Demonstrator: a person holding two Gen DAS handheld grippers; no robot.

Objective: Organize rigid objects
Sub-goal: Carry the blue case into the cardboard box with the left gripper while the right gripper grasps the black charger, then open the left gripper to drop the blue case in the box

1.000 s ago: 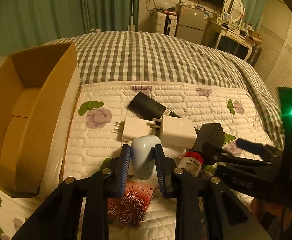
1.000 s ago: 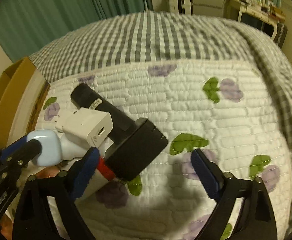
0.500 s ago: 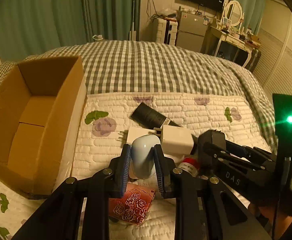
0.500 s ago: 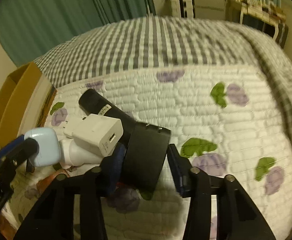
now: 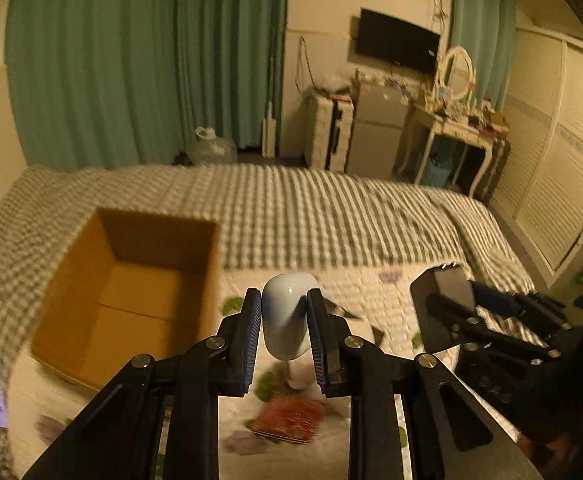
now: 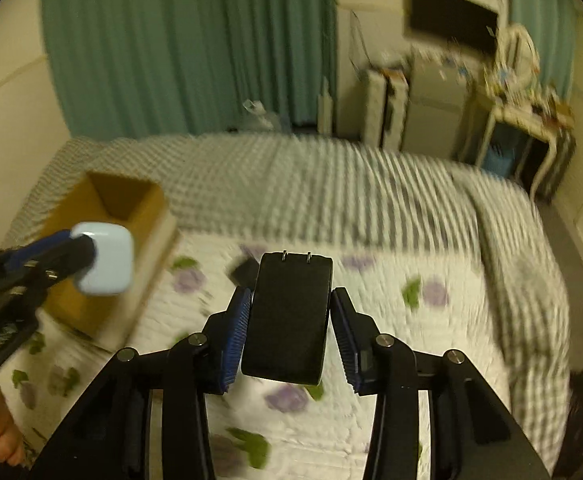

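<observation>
My left gripper (image 5: pixel 284 322) is shut on a pale blue rounded case (image 5: pixel 285 326) and holds it in the air above the quilt; it also shows in the right wrist view (image 6: pixel 105 258). My right gripper (image 6: pixel 289 330) is shut on a black power adapter (image 6: pixel 289 316) with two prongs pointing away, also held up; it shows in the left wrist view (image 5: pixel 443 312). An open, empty cardboard box (image 5: pixel 131 288) sits on the bed to the left, below and ahead of the case.
On the white flowered quilt (image 6: pixel 431 360) lie a red patterned box (image 5: pixel 289 420), a white charger partly hidden below the case (image 5: pixel 297 376), and a black tube's end (image 6: pixel 245 272). A checked blanket (image 5: pixel 311 216) covers the far bed. Furniture stands beyond.
Both grippers have lifted well above the quilt with their objects. The right gripper, open around the adapter a second ago, closed on it. The views now tilt up toward the room.
</observation>
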